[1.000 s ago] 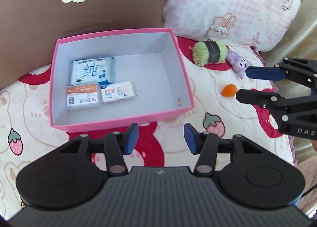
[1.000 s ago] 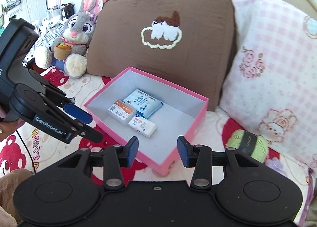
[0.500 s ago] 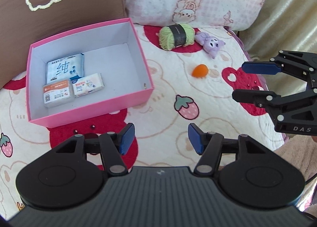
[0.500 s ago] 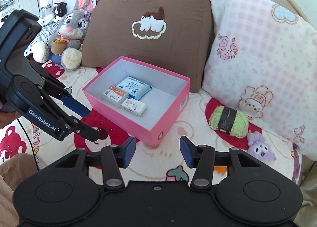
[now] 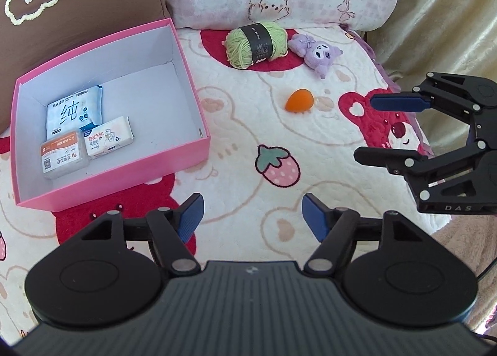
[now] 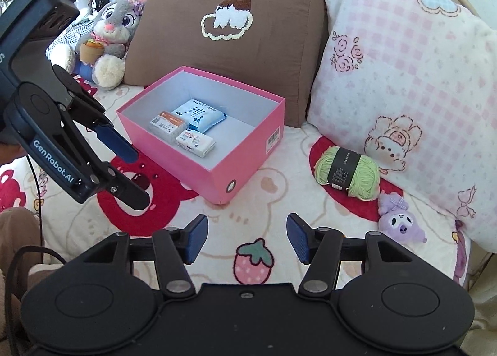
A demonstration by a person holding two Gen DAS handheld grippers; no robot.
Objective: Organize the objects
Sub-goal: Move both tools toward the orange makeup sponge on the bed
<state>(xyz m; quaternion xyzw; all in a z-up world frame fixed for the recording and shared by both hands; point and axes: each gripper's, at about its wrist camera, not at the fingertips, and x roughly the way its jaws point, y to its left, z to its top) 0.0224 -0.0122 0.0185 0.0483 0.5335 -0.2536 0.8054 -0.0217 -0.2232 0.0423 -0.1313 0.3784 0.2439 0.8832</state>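
A pink box (image 5: pixel 186 166) (image 6: pixel 242 154) sits on the bedspread holding a blue tissue pack (image 5: pixel 74 110), an orange-labelled pack (image 5: pixel 62 154) and a white pack (image 5: pixel 108 138). To its right lie a green yarn ball (image 5: pixel 254 43) (image 6: pixel 348 172), a purple plush (image 5: pixel 320 56) (image 6: pixel 400 222) and a small orange egg-shaped thing (image 5: pixel 298 101). My left gripper (image 5: pixel 253 216) (image 6: pixel 136 177) hovers over the spread right of the box's front corner, its jaws opening with nothing between them. My right gripper (image 6: pixel 247 238) (image 5: pixel 366 129) hangs right of the orange thing, its jaws also opening and empty.
A brown pillow (image 6: pixel 248 45) and a pink checked pillow (image 6: pixel 403 76) lean behind the box and yarn. A grey rabbit plush (image 6: pixel 115 32) sits at the far left. The bed's right edge meets a beige curtain (image 5: pixel 441 29). A person's trousered knee (image 6: pixel 18 231) shows low left.
Both grippers moved right, away from the box, so the yarn, plush and orange thing have come further into view. The jaws of both have spread wider.
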